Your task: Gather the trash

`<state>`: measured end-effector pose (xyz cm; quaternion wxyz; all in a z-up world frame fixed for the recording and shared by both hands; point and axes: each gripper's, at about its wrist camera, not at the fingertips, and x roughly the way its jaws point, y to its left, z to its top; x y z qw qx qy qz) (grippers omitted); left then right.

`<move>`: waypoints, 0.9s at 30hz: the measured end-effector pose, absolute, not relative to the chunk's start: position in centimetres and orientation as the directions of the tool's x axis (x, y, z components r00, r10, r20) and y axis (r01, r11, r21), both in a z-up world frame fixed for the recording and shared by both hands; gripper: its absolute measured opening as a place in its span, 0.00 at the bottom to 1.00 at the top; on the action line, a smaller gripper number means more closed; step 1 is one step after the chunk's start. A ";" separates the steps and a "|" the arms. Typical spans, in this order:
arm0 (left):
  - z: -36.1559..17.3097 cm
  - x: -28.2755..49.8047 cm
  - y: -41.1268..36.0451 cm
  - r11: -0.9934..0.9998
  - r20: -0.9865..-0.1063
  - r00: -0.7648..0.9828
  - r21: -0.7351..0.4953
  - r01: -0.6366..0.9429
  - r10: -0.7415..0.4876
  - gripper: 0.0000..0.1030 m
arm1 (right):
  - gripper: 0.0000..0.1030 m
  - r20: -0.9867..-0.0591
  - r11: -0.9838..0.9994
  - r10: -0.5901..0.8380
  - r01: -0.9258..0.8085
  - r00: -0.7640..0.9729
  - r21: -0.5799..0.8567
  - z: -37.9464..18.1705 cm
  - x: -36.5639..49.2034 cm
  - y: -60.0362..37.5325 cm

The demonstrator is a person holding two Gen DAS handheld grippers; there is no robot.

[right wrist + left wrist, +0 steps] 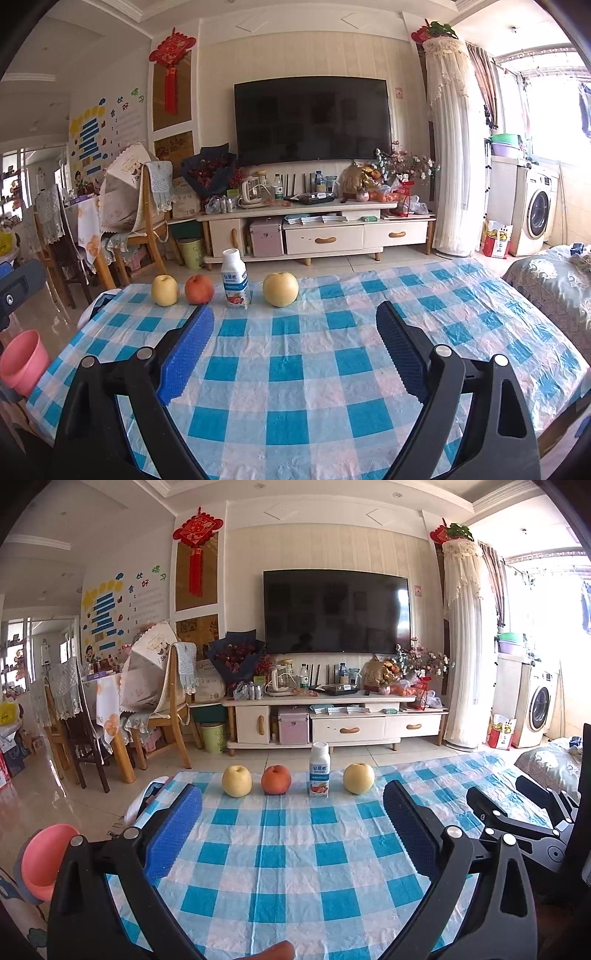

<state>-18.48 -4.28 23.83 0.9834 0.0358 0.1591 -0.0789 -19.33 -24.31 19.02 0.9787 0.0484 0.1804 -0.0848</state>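
Left gripper point(291, 805): jaws released, nothing grasped | Right gripper point(295, 325): jaws released, nothing grasped | Milk bottle point(319, 770): upright at table's far edge, between red apple point(276, 779) and right yellow apple point(358, 778) | Pink bin point(24, 362): floor, near left

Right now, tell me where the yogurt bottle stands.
In both wrist views the yogurt bottle stands upright at the table's far edge, between the red apple and the right-hand yellow apple.

Blue-and-white checked tablecloth point(295, 849); two pale yellow apples point(236, 781) point(358, 778); orange-red peach point(276, 780); white yogurt bottle point(319, 770) with blue and red label; pink bin point(23, 362); black grippers with blue pads point(173, 834).
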 end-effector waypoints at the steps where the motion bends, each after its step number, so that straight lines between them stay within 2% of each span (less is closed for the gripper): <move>1: 23.7 -18.4 -4.6 0.985 -0.318 0.938 0.050 0.164 -0.140 0.96 | 0.86 -0.362 0.981 -0.150 0.184 0.920 0.063 18.9 -19.3 -24.4; 17: 20.4 -15.1 -5.6 0.988 -0.380 0.915 0.015 0.154 -0.137 0.96 | 0.86 -0.425 0.988 -0.143 0.154 0.894 -0.010 16.0 -16.5 -23.8; 27: 15.9 -11.5 -4.9 0.990 -0.453 0.882 -0.007 0.139 -0.127 0.96 | 0.86 -0.532 0.991 -0.130 0.127 0.837 -0.043 12.1 -13.3 -22.9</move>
